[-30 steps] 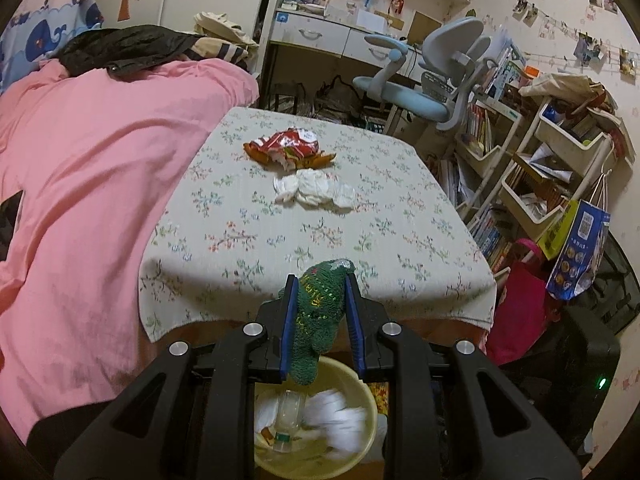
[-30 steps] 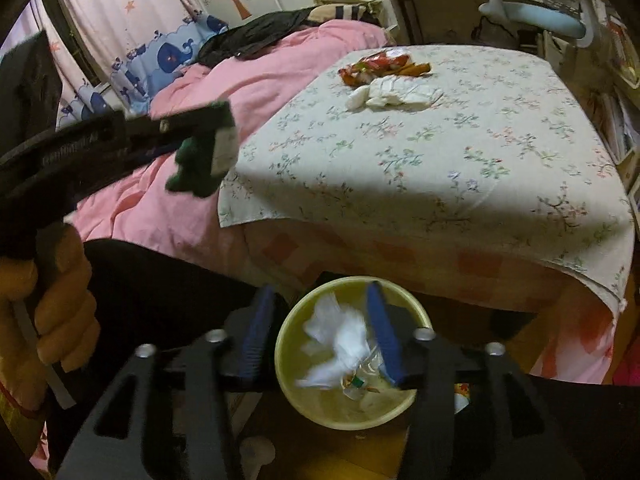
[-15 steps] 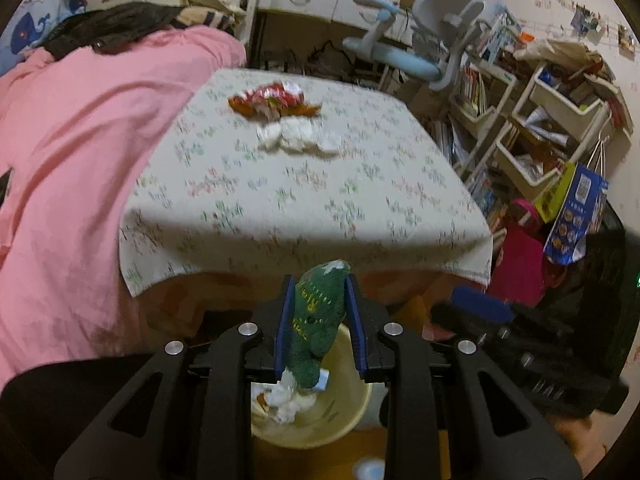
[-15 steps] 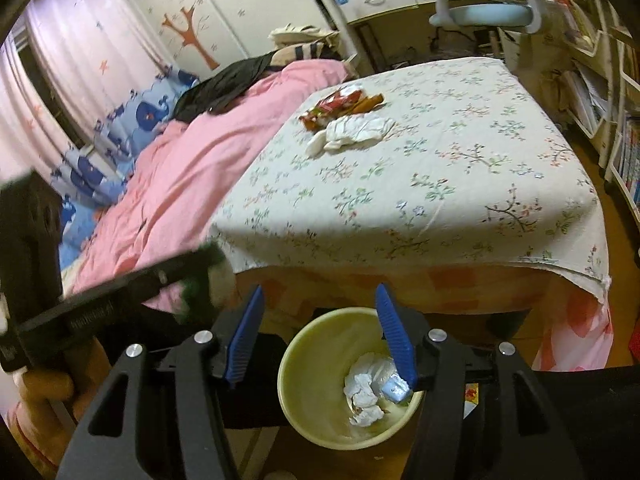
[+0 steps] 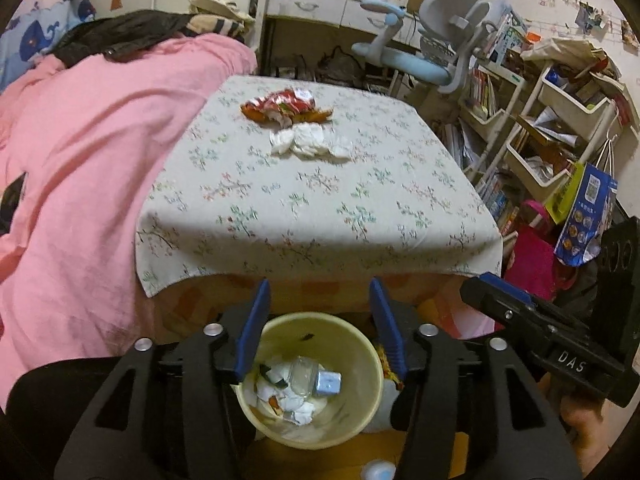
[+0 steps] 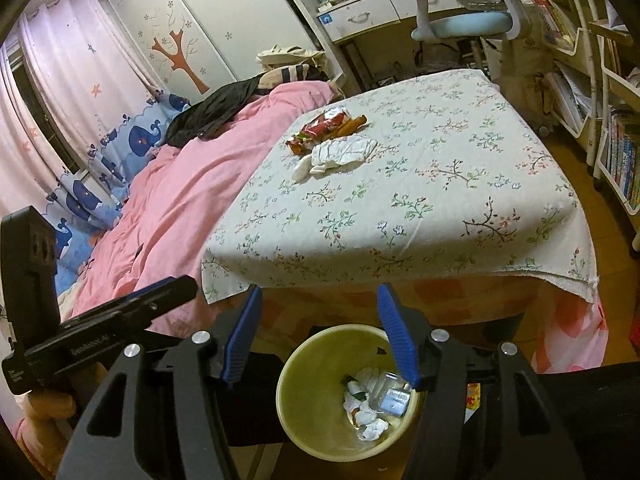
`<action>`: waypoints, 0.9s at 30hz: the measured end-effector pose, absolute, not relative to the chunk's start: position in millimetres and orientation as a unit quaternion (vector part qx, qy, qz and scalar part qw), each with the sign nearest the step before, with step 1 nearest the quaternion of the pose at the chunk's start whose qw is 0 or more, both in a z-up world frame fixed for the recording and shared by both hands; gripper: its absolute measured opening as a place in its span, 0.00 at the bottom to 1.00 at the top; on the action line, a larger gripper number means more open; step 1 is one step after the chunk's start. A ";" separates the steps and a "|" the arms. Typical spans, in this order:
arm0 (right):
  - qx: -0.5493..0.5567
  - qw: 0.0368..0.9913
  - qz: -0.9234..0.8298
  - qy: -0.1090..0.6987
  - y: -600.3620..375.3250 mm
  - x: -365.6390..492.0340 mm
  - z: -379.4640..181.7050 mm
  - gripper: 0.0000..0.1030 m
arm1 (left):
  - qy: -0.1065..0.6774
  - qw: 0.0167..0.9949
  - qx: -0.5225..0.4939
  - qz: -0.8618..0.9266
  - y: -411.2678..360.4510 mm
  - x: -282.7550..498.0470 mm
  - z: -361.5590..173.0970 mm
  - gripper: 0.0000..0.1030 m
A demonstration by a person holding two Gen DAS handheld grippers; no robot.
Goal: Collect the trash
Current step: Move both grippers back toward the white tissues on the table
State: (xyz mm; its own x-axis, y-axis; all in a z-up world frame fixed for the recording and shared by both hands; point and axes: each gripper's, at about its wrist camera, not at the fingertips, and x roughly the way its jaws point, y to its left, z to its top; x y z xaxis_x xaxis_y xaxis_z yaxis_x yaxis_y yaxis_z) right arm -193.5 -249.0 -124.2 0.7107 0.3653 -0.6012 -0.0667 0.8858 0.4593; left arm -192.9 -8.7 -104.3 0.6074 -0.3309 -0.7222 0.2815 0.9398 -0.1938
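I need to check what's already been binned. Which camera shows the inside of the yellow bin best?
The left wrist view: the bin sits centred between that gripper's fingers, its contents unobstructed. In the right wrist view, the bin is off-centre and a blue finger crosses its rim.

We're in a bedroom at home, a child's by the look of it. A bed [image 5: 80, 168] under a pink cover fills the left side, and whale-print curtains [image 6: 80, 184] hang at the window. A tree sticker decorates the white wardrobe [image 6: 180, 56]. At the back stands a desk with drawers [image 5: 320, 4] and a pale blue study chair [image 5: 432, 40]. Shelves [image 5: 560, 120] on the right are crammed with books and papers (photos are strung along the wall above). A low table with a flowered cloth [image 5: 312, 184] sits in the middle, and a yellow wastebasket [image 5: 308, 376] stands in front of it.
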 end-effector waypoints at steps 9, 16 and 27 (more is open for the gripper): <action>0.195 0.907 0.115 0.354 -248.0 -193.9 -121.9 0.62 | 0.381 0.911 -0.022 -0.154 -7.5 -196.6 -91.3 0.54; 0.190 0.910 0.112 0.351 -247.1 -194.1 -121.4 0.63 | 0.366 0.919 -0.023 -0.145 -4.8 -197.8 -85.5 0.58; 0.189 0.910 0.111 0.351 -247.4 -193.6 -121.4 0.64 | 0.357 0.924 -0.021 -0.136 -3.4 -197.3 -83.8 0.62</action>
